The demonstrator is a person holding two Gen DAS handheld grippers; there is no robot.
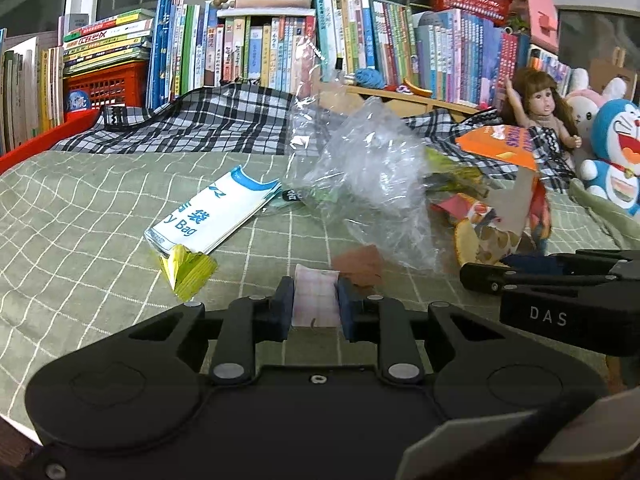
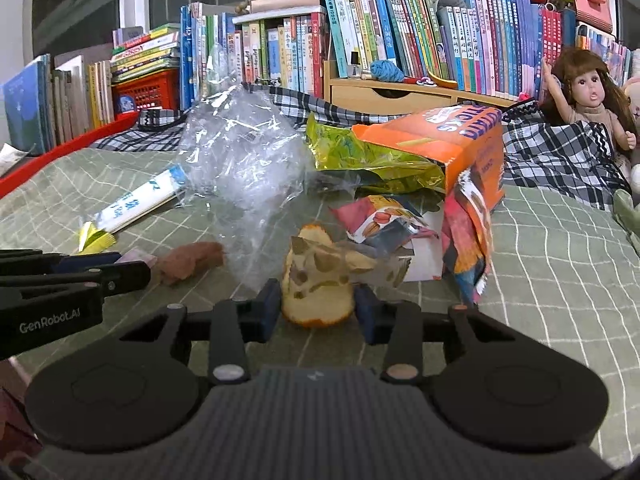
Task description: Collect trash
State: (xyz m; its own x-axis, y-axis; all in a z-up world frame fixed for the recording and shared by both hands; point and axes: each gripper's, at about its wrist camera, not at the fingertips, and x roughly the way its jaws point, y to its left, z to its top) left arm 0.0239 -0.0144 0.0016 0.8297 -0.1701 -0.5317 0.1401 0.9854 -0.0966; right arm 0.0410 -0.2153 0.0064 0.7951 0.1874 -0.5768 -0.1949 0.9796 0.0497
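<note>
Bookshelves crowd the back wall behind a bed spread with a green checked cover (image 1: 100,208), where the trash lies scattered. At 6 o'clock in the left wrist view, the left gripper (image 1: 314,300) has its jaws nearly closed, both pads pressed on a pink paper scrap (image 1: 314,294). At 6 o'clock in the right wrist view, the right gripper (image 2: 316,306) stands about half open around an orange peel (image 2: 316,292); the left pad touches it, the right pad shows a slim gap, so I cannot tell that it is truly gripped. At 12 o'clock from the peel sit a crumpled clear plastic bag (image 2: 244,160), a nut wrapper (image 2: 384,220) and an orange snack box (image 2: 460,136). Risks: the curved peel could roll out of a loose grip, the thin scrap could slip free on lifting, and the 2 grippers, close together, could knock each other.
</note>
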